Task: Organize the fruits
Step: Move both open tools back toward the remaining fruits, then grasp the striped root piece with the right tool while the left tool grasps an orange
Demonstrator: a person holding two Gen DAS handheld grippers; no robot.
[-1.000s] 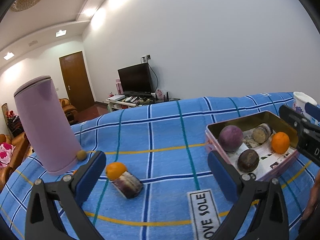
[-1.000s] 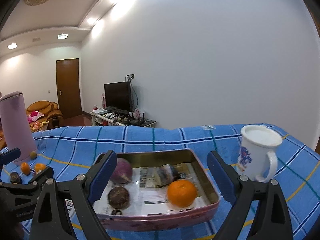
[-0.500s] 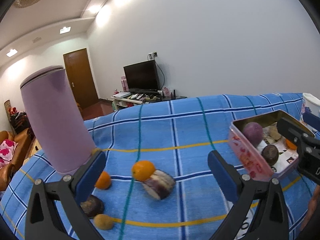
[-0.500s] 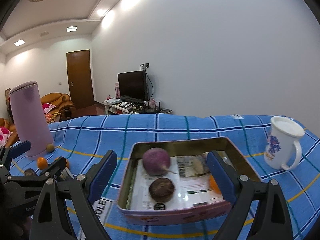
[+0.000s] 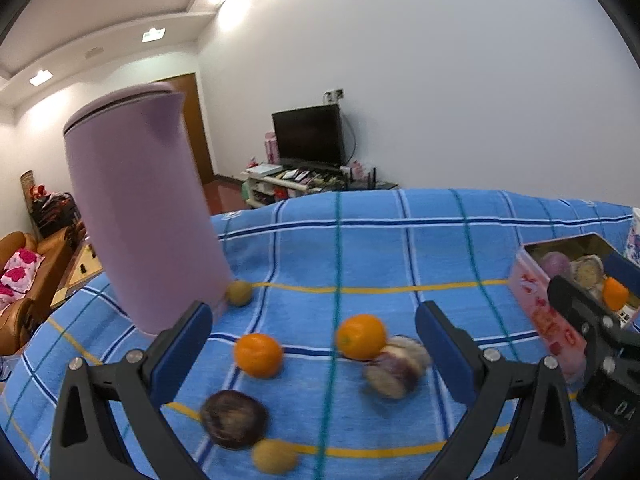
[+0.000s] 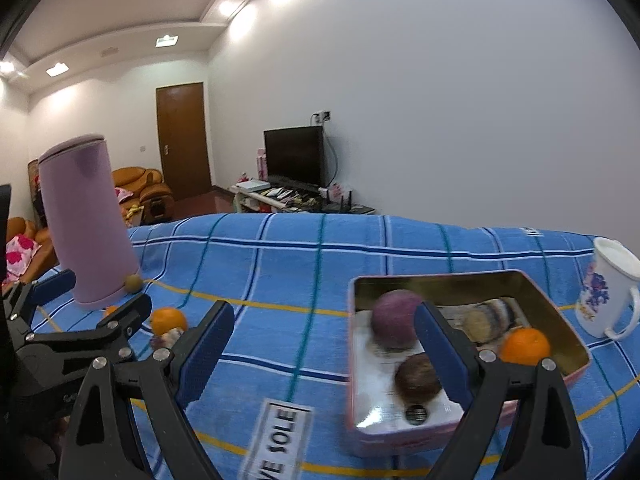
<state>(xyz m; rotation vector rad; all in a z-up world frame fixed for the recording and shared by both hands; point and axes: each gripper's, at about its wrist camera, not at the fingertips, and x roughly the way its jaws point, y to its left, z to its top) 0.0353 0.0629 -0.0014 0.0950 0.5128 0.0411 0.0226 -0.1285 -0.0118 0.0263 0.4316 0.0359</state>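
Two loose round oranges (image 5: pixel 258 355) sit mid-frame between the left gripper's (image 5: pixel 314 344) spread, empty fingers, lined up for picking; right gripper (image 6: pixel 324 344) open, unladen, over the pink rectangular metal tin (image 6: pixel 568 334).

- The blue checked cloth (image 5: pixel 360 248) covering the table looks like soft, matt woven fabric, terry-like.
- The tin box (image 6: pixel 560 312) shows a glossy gold metal inside wall and a shiny pink printed outside; printed paper (image 6: pixel 380 396) lines its bottom.
- The lilac kettle (image 5: pixel 144 216) has a smooth, matt, plastic-looking skin.
- The mug (image 6: pixel 608 288) is glossy white ceramic with a blue flower print.
- The oranges (image 5: pixel 258 354) have a bright, slightly shiny peel; the dark round fruit (image 5: pixel 234 418) looks dull and rough.
- The left gripper (image 5: pixel 314 350) and right gripper (image 6: pixel 324 350) have matt black plastic arms, blue pads (image 5: pixel 182 354) and small bright metal screws.
- The door (image 6: pixel 182 140) is brown polished wood.
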